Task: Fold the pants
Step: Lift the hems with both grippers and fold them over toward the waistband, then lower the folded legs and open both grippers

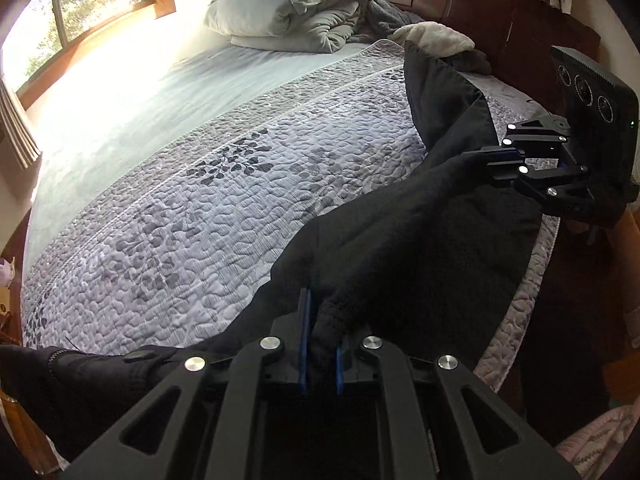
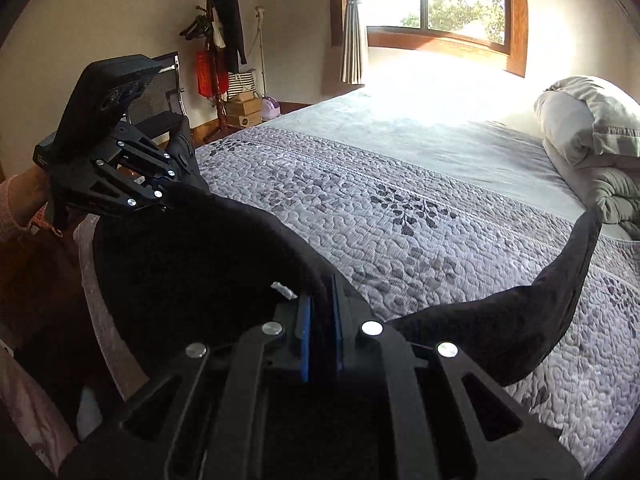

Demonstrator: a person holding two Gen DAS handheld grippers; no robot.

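Both clamped: left gripper (image 1: 320,344) and right gripper (image 2: 320,320) each pinch the black fabric pants (image 1: 400,248) over the grey quilted bedspread's (image 1: 200,220) near edge.

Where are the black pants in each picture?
Left wrist view: the black pants sit lower right, draped from the left gripper across to the right gripper.
Right wrist view: the pants fill the lower left, with one leg stretching right.
Shared landmark: the leaf pattern on the grey quilt.
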